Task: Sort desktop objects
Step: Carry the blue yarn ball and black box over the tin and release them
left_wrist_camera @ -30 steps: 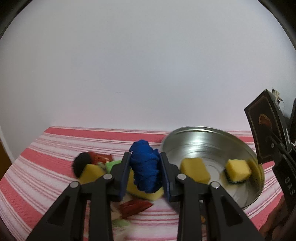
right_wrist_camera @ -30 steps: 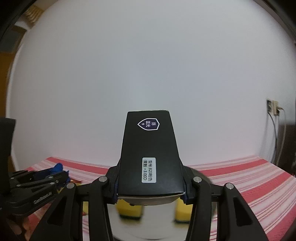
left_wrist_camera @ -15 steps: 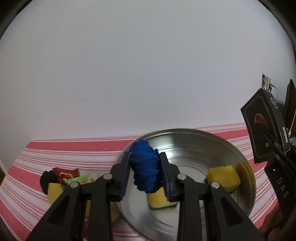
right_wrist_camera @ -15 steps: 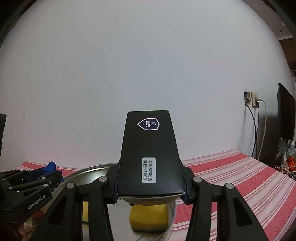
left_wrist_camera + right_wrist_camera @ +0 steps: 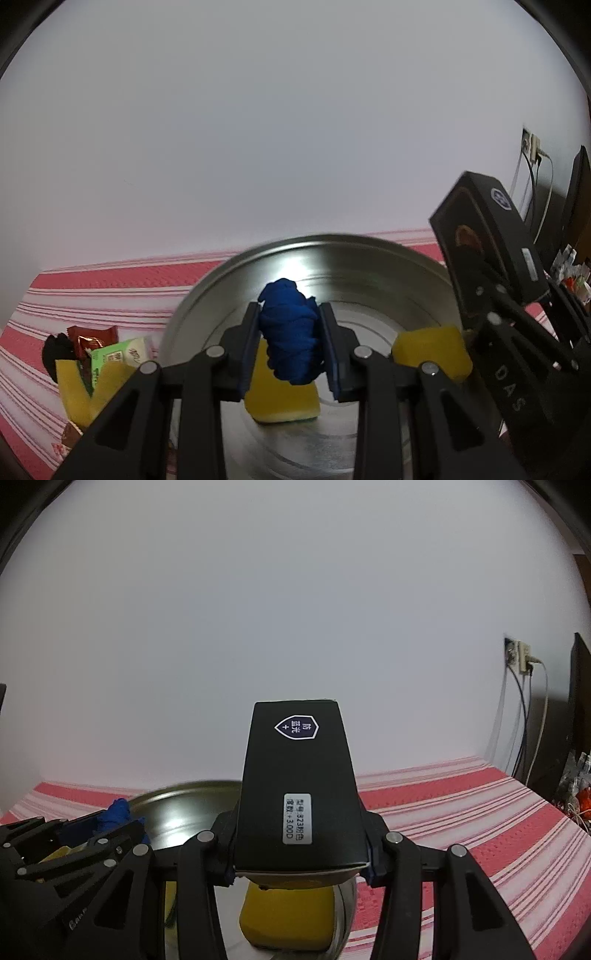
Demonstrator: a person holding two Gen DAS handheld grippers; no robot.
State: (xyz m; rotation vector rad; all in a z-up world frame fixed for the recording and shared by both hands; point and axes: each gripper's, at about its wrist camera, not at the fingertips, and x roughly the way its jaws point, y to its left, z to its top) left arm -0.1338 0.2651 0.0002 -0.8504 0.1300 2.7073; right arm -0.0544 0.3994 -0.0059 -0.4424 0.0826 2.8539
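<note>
Left gripper [image 5: 289, 341]: black angular plastic arms with blue-edged pads, clamped on a blue bundle from both sides.
Blue bundle [image 5: 291, 334]: soft, knotted cloth or cord, lumpy and wrinkled, standing upright between the pads, above the inside of the bowl.
Right gripper [image 5: 301, 864]: the same black build with round metal pivot pins; its pads press the two long sides of a black box.
Black box [image 5: 299, 794]: smooth matte cardboard, long and rectangular, pointing away from the camera; on its top face sit a white shield-shaped badge and a small white printed label. In the left wrist view it appears at the right edge [image 5: 487, 240], held over the bowl's right rim.
Metal bowl [image 5: 369, 258]: round, shallow, shiny steel with faint concentric rings on its floor and a bright glare on the far wall.
Sponges in the bowl: two yellow foam blocks, one [image 5: 280, 402] near the middle under the blue bundle, with a thin green layer at its base, the other [image 5: 432, 350] to the right by the bowl's wall.
Tablecloth [image 5: 110, 284]: woven fabric, red with white stripes.
Pile left of the bowl: a yellow foam piece [image 5: 79, 387], a green-and-white snack wrapper [image 5: 118, 354], a glossy red-brown wrapper [image 5: 94, 336] and a black soft lump [image 5: 53, 350], all touching.
Wall [image 5: 258, 129]: plain, white, smooth.
Far right: a wall socket with hanging cables [image 5: 521, 657].
</note>
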